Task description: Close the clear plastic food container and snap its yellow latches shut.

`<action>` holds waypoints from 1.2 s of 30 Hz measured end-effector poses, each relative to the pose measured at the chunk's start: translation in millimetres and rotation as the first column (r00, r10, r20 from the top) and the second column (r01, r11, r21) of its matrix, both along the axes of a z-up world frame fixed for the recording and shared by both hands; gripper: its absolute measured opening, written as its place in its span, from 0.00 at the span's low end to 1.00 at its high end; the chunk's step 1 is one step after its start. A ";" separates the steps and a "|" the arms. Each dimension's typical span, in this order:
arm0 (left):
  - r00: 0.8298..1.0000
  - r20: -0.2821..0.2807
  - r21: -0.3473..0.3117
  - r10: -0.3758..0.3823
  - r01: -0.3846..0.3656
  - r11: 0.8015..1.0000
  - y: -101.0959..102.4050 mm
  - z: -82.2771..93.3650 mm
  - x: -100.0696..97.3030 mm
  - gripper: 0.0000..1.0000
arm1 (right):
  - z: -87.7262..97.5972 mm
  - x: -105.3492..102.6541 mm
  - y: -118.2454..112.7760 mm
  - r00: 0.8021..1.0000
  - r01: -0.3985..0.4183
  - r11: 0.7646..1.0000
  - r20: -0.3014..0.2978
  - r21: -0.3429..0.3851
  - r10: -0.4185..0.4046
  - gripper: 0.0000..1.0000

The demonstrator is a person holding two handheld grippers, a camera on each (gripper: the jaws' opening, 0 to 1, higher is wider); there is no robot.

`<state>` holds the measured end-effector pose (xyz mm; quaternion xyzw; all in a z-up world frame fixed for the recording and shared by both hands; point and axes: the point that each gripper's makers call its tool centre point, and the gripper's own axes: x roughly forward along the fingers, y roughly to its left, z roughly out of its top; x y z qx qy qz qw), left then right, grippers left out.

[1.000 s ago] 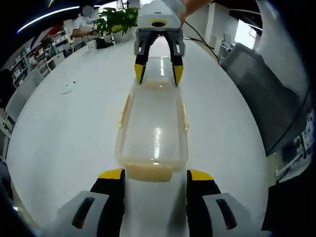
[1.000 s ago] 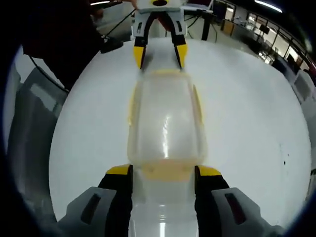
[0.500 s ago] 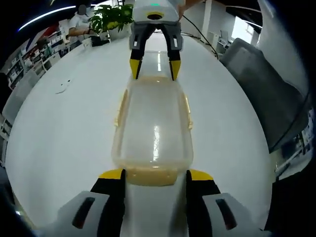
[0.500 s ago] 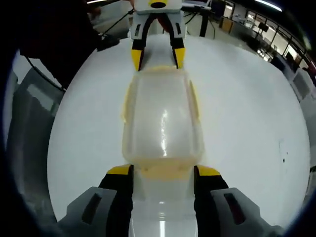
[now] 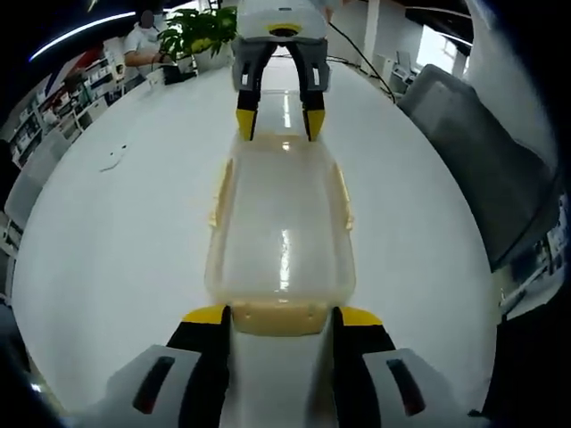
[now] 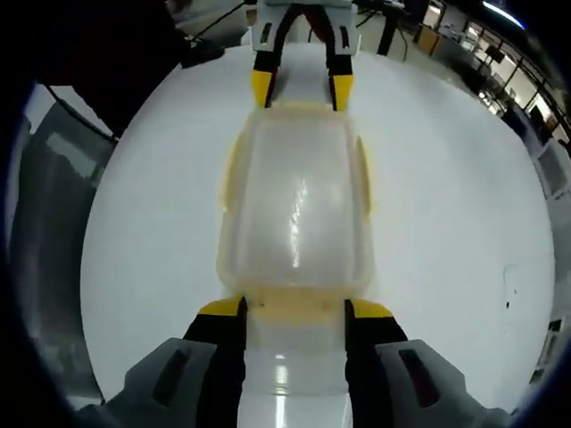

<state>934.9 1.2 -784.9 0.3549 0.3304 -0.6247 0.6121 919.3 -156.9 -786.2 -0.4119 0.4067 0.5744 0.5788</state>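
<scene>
The principal risk at this stage is that the clear plastic food container (image 5: 280, 234) slides or tips on the smooth white table (image 5: 116, 232) when an end latch is pressed, because the surface shows nothing to restrain it; uneven pressure from the two ends would likely skew the lid and leave a latch only partly seated (a partly seated latch may look closed from above). A second risk is a jaw tip slipping off a latch edge and springing it open. The left gripper (image 5: 280, 316) is spread, its yellow-tipped jaws flanking the near yellow end latch (image 5: 279, 316) without clamping it; the right gripper (image 6: 294, 308) stands likewise released, its jaws either side of the opposite end latch (image 6: 294, 306). Whether the tips touch the latches cannot be told. The container lies directly ahead of each gripper, lengthwise between the two, with the lid (image 6: 297, 203) already down on the base. It is translucent, rounded at the corners and glossy, with a light streak along its centre. Pale yellow side latches (image 5: 218, 192) lie along both long edges; whether they are snapped cannot be determined.
</scene>
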 end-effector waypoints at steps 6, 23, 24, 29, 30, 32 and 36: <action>1.000 0.002 0.001 0.008 -0.008 1.000 -1.7 1.1 -1.3 0.40 | -0.8 0.9 -0.6 1.000 0.013 1.000 0.002 -0.007 -0.013 0.38; 1.000 0.019 0.038 0.018 -0.018 0.999 2.2 10.7 -3.3 0.33 | 4.1 3.9 1.3 1.000 0.007 1.000 0.029 -0.003 -0.007 0.36; 1.000 0.017 0.041 0.017 -0.017 0.999 3.3 12.8 -4.5 0.33 | 5.7 2.9 2.6 1.000 0.005 1.000 0.031 0.000 -0.005 0.36; 1.000 0.022 0.064 0.016 -0.018 0.998 9.8 31.6 -8.4 0.33 | 17.2 -0.5 9.2 0.999 0.007 1.000 0.037 0.024 -0.008 0.36; 1.000 0.019 0.066 0.018 -0.019 0.998 11.0 37.8 -9.7 0.33 | 20.9 -1.8 10.3 0.999 0.005 1.000 0.038 0.028 -0.006 0.36; 1.000 0.023 0.072 0.020 -0.021 0.997 12.4 45.5 -11.5 0.33 | 27.4 -2.9 12.1 0.999 0.006 0.999 0.041 0.042 -0.008 0.36; 0.999 0.027 0.081 0.019 -0.021 0.996 12.4 65.0 -15.9 0.33 | 44.5 -3.6 13.3 0.998 0.001 0.997 0.056 0.071 -0.005 0.36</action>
